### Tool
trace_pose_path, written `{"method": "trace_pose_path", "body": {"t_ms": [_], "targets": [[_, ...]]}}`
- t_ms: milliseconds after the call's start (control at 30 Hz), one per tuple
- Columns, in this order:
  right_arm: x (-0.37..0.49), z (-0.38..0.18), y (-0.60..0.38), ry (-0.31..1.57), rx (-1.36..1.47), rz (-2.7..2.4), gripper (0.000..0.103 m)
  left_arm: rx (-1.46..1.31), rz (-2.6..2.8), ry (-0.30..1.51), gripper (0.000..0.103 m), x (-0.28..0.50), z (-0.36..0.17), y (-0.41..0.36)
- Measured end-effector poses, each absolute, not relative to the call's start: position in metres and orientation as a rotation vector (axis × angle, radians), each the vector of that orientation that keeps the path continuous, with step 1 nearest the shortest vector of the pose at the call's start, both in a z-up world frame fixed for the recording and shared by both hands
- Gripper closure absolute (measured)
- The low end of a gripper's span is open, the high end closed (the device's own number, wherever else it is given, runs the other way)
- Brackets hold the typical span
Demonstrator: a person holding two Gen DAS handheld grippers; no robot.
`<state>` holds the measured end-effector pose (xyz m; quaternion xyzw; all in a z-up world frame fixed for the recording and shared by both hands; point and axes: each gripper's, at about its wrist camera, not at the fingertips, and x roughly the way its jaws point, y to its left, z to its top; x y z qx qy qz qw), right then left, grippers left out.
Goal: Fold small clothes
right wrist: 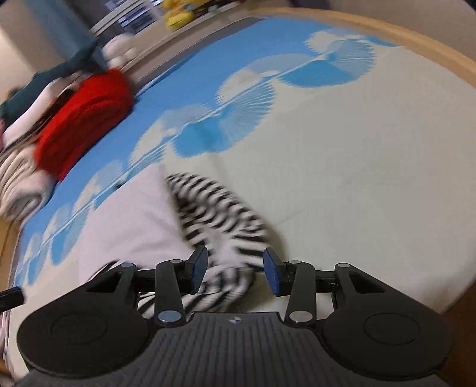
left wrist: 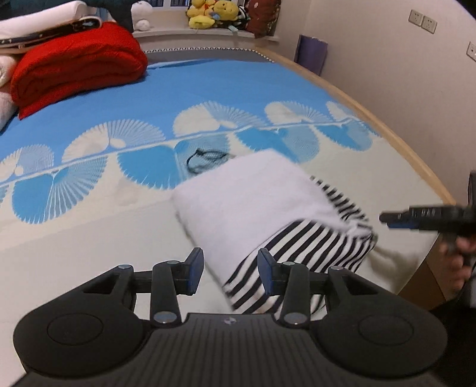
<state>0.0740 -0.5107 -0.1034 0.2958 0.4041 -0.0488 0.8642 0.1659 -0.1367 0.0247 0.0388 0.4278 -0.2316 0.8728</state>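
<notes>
Garment [left wrist: 261, 208], soft white with striped knit, seemingly folded, lies between both spread hand-held grippers [left wrist: 230, 268].

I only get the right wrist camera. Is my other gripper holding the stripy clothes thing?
Observer: No. In the left wrist view the left gripper has its jaws apart. The white and striped garment lies on the bed between them, not pinched.
Operator: Is anything else lying near it?
Observer: Yes, a small black cord loop sits just beyond the garment, on the blue pattern.
Operator: What's on the wall over there?
Observer: White wall sockets, high up on the wall beside the bed.
</notes>
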Motion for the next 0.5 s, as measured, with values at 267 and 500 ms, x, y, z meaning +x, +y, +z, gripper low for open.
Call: {"method": "trace_pose_path", "body": {"t_ms": [267, 500], "targets": [[0.11, -0.112, -0.465, 0.905, 0.408, 0.054, 0.037, 0.055, -0.421, 0.932, 0.06, 0.172, -0.007, -0.131], [0.131, -0.134, -0.447, 0.988, 0.266, 0.096, 0.066, -0.032, -0.405, 0.98, 0.06, 0.183, -0.012, -0.13]]}}
